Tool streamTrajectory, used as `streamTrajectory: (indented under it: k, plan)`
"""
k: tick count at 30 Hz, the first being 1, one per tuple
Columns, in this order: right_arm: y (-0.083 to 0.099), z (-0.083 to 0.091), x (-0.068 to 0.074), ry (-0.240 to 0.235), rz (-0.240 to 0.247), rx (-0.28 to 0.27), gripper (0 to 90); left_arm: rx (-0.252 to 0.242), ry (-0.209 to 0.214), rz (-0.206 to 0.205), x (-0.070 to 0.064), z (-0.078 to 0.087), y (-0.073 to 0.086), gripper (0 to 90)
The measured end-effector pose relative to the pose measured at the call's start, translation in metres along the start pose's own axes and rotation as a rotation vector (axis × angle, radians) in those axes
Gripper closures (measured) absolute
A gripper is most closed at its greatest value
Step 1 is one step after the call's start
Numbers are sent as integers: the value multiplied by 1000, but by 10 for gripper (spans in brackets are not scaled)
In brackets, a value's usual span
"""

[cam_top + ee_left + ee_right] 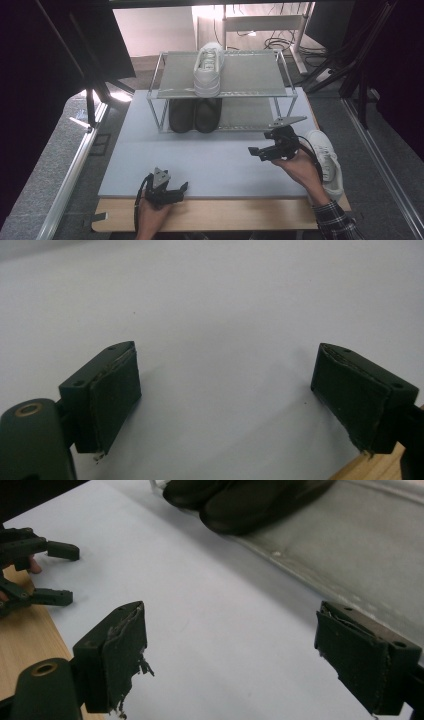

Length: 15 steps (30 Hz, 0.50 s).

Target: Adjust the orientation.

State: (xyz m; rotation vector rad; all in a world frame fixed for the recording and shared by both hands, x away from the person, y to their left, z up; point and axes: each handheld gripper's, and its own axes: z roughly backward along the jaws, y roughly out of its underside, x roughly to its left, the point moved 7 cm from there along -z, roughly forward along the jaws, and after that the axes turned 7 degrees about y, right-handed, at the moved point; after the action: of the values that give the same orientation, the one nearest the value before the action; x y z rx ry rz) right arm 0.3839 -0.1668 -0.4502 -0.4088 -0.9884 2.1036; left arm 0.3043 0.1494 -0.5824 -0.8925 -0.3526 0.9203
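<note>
Taking the two-tier shoe rack (pixel 159 93) at the far side of the worktop (pixel 215 165) as the landmark, and going left to right: the left tool (pixel 176 189) sits well in front of the rack near the worktop's near edge, held in one hand (pixel 150 212), its jaws spread wide with nothing between them. On the rack there are three shoes: a pair of black shoes (pixel 194 114) side by side on the lower shelf and one white sneaker (pixel 208 69) on the top shelf. The right tool (pixel 255 151) hovers in front of the rack's right end, jaws also wide and empty, in the other hand (pixel 300 167). A second white sneaker (pixel 327 162) lies right of that hand, at the worktop's right edge, near the rack's right front leg. The left gripper view adds only bare grey mat (pixel 215 305) and a sliver of wooden edge (pixel 370 467). The right gripper view shows the black shoes up close and the left tool off to its left.
</note>
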Motion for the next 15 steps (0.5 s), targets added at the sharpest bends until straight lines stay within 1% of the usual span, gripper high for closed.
streamTrajectory:
  k: [4, 7, 9, 11, 12, 15]
  plan:
    - [8, 4, -8, 19, -16, 13, 151, 0, -1, -3, 0, 0, 0, 124]
    - [14, 9, -15, 54, -11, 35, 216, 0, -1, -3, 0, 0, 0, 123]
    - [17, 13, -19, 55, -25, 46, 287, 0, -1, -4, 0, 0, 0, 123]
    - [20, 18, -23, 62, -38, 51, 338, 0, -1, -3, 0, 0, 0, 123]
    - [22, 21, -26, 70, -37, 53, 371, 0, -1, -3, 0, 0, 0, 124]
    - [26, 28, -34, 89, -44, 58, 433, 1, -1, -4, 0, 0, 0, 123]
